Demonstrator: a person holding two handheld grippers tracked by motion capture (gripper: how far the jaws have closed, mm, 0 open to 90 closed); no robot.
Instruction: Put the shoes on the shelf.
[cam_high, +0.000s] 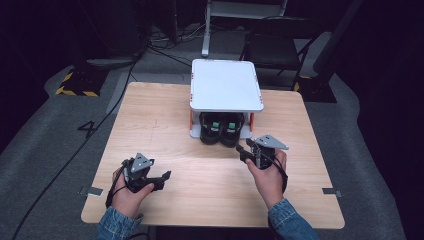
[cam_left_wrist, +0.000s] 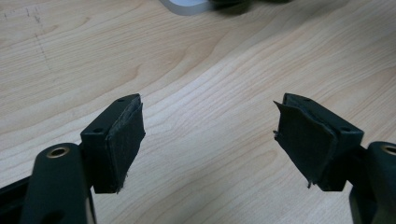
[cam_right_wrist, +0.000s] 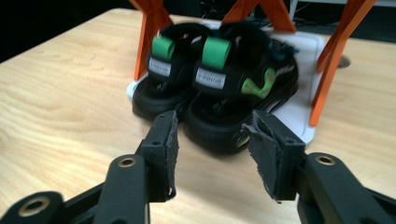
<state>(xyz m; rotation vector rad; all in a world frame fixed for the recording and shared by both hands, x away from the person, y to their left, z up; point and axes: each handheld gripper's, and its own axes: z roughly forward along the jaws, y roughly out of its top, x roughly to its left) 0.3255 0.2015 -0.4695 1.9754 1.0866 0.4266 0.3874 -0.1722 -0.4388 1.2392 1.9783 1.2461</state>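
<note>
In the high view the black sandals (cam_high: 220, 129) are largely hidden under the white top shelf of the rack (cam_high: 226, 85), while in the left gripper view the rack's base (cam_left_wrist: 187, 6) is cut off by the top edge, and the sandal labels (cam_right_wrist: 209, 77) are blurred beyond reading.

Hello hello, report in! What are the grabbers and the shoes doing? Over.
Left gripper open, nothing between its fingers. Right gripper open, aimed at the black sandals, not touching. Sandals sit side by side on the rack's lower shelf. Nothing in the way.
</note>
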